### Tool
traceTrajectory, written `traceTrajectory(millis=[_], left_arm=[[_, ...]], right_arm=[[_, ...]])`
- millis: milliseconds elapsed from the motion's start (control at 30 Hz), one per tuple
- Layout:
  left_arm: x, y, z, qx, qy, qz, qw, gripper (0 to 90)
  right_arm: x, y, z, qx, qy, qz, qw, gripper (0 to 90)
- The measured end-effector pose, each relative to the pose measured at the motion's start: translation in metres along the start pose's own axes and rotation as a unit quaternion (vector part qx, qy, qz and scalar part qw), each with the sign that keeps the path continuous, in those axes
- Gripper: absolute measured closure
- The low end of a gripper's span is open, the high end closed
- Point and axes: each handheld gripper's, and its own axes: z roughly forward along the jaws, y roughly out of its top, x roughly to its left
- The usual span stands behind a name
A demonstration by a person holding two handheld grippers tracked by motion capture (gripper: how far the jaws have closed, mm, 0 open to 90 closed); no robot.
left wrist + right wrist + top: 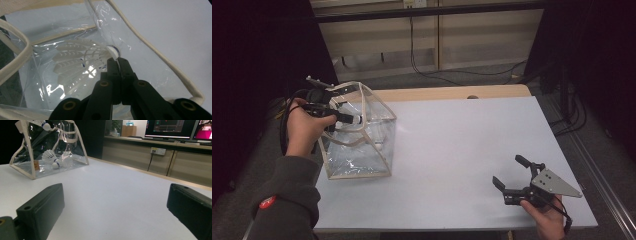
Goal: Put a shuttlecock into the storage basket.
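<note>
A clear plastic bag [362,150] with cream trim stands open at the table's left. My left gripper [353,119] reaches into its mouth, shut on a white shuttlecock [359,120]. In the left gripper view the jaws [117,60] pinch the shuttlecock's cork [114,51], and its feathers [77,62] point down into the bag [15,62]. A second shuttlecock [51,157] lies on the bottom of the bag [75,147]. My right gripper [509,171] hovers low over the near right of the table, open and with nothing between its jaws [115,207].
The white table [452,140] stretches wide between the bag and the right gripper. A wooden strip [452,93] runs along its far edge. Cables [432,70] lie on the floor behind, and monitors [172,128] stand on a counter beyond.
</note>
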Motion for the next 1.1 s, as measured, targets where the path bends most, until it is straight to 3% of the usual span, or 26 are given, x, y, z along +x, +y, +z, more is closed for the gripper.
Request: traceTrajectory(millis=[1100], left_arm=[[0.003, -0.005, 0.012, 0.007, -0.002, -0.004, 1.0, 88.2]], right_arm=[[0.0, 0.0, 0.0, 0.0, 0.001, -0.001, 1.0, 1.6]])
